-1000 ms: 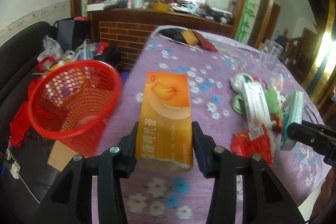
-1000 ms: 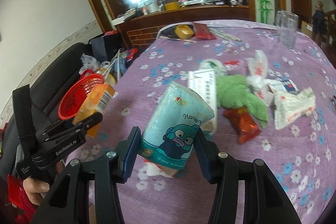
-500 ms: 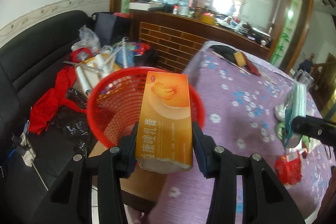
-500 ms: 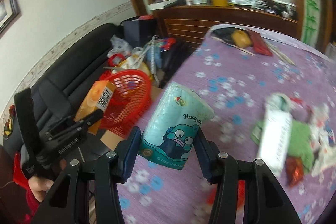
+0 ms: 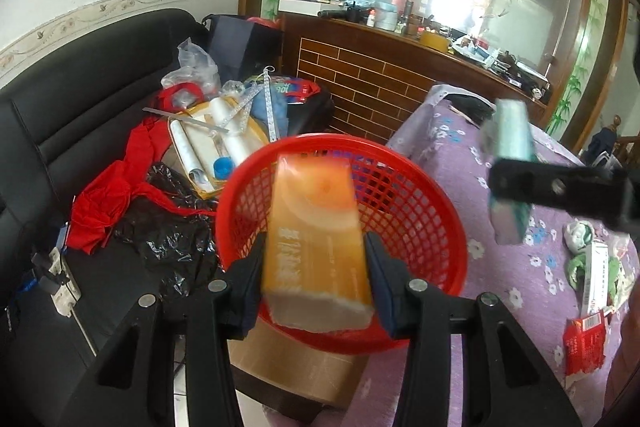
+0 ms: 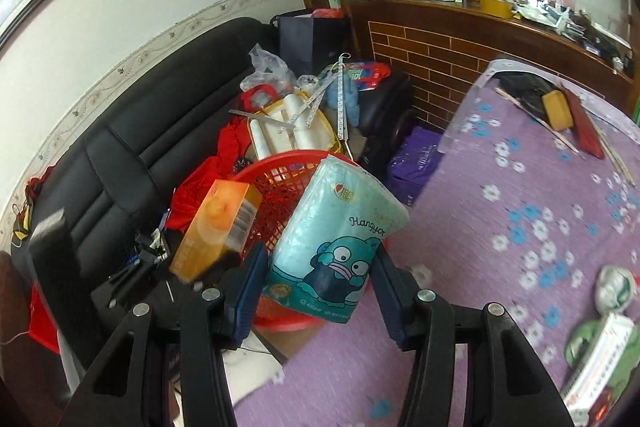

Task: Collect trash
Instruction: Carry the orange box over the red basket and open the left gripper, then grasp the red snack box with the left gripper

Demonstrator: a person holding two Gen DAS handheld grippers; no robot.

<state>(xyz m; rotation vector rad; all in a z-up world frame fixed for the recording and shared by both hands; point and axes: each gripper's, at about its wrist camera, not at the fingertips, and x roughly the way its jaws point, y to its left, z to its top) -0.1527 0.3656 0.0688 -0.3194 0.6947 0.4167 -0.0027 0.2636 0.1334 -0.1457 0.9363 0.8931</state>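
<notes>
The red basket (image 5: 404,215) is sitting beside the purple surface (image 6: 520,267), catching trash. The right tongs (image 6: 320,279) are clenching the tissue pack (image 6: 332,227) over its rim. The left tongs (image 5: 314,267) have just been opening, so the orange box (image 5: 316,227) between them is apparently slipping basketward.

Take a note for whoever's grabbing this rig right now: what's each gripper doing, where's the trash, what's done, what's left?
Left gripper: over the red basket, jaws have just been opening; the orange box is between them, blurred, seemingly slipping free.
Right gripper: shut on the blue tissue pack, by the basket's rim.
Done: both items are at the basket, neither inside yet.
Left: drop both, then fetch the red wrapper and white carton from the purple table.
</notes>
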